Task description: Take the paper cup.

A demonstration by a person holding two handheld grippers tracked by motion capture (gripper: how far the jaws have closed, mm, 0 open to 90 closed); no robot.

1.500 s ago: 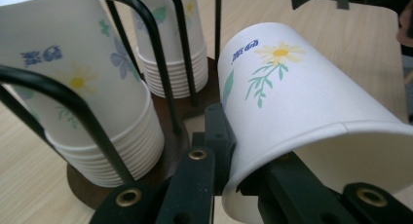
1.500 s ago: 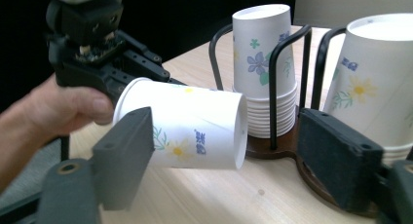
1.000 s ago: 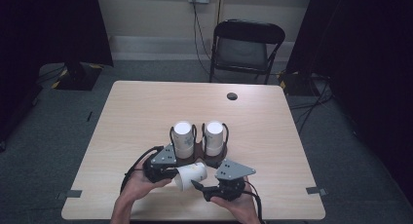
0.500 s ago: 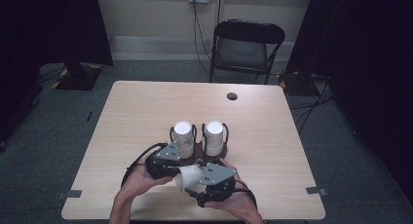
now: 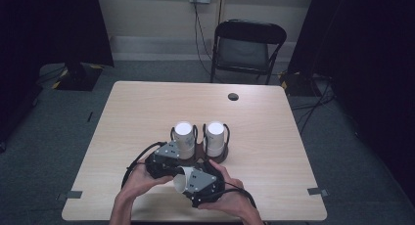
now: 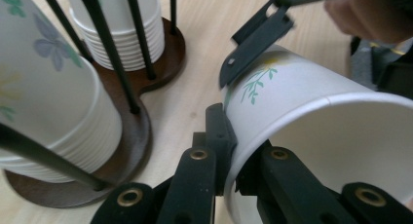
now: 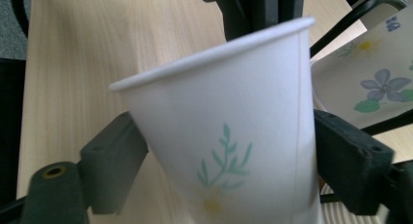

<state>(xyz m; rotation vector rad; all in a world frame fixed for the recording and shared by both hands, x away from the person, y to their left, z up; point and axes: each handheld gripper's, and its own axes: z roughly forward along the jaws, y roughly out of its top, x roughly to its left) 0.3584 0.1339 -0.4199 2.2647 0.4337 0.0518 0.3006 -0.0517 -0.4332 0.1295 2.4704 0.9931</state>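
Observation:
A white paper cup point(image 5: 180, 182) with a green sprig print point(image 7: 219, 112) lies on its side just above the table's near edge, between my two grippers. My left gripper point(image 6: 229, 136) is shut on the cup's rim, one jaw inside and one outside; in the high view the left gripper point(image 5: 176, 173) comes in from the left. My right gripper point(image 7: 229, 156) straddles the cup's body. Its jaws have just been closing on the cup between them, and both pads point(image 7: 341, 156) now meet its wall. One right jaw lies on the cup's side in the left gripper view.
Two stacks of flower-printed cups point(image 5: 185, 137) point(image 5: 215, 137) stand upside down in a dark wooden holder point(image 6: 141, 126) with black wire rods, just beyond the grippers. The pale wooden table point(image 5: 147, 112) has a small black hole point(image 5: 233, 96) at the far side. A folding chair point(image 5: 247, 49) stands behind.
My right gripper has moved left up to the cup and now has its jaws around the cup's body. The left gripper has kept still, holding the rim.

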